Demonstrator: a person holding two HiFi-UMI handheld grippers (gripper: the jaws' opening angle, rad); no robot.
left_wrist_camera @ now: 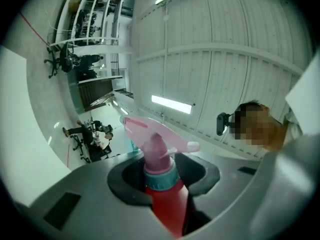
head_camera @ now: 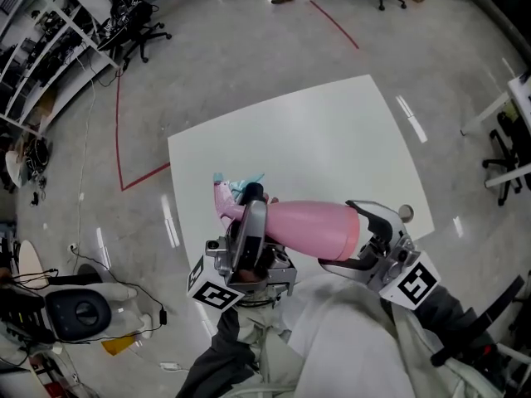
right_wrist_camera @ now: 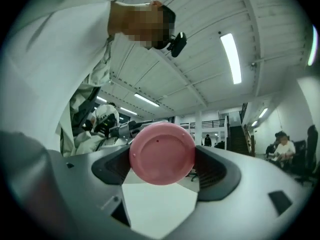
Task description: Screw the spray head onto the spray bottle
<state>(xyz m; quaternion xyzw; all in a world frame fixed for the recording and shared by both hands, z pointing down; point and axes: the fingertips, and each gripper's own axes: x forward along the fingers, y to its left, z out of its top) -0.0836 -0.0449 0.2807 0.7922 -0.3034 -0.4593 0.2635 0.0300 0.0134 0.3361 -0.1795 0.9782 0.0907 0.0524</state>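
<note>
Spray bottle [head_camera: 311, 229]: smooth pink plastic with a rounded body. I'm holding it sideways in the air above the surface [head_camera: 332, 131].
Spray head [left_wrist_camera: 155, 134]: pale pink trigger top, sitting on the neck above a teal collar [left_wrist_camera: 161, 176].
Left claw [left_wrist_camera: 162, 184]: I have it clamped on the bottle's neck, just under the collar.
Right claw [head_camera: 355, 240]: spread wide, with the flat round base between its dark ribbed pads, not squeezed.
Surface: flat, glossy white.

A white, square, flat-topped table [head_camera: 315, 148] stands on glossy grey floor [head_camera: 232, 56]. Red tape lines [head_camera: 118, 131] (thin ones) mark that floor.
</note>
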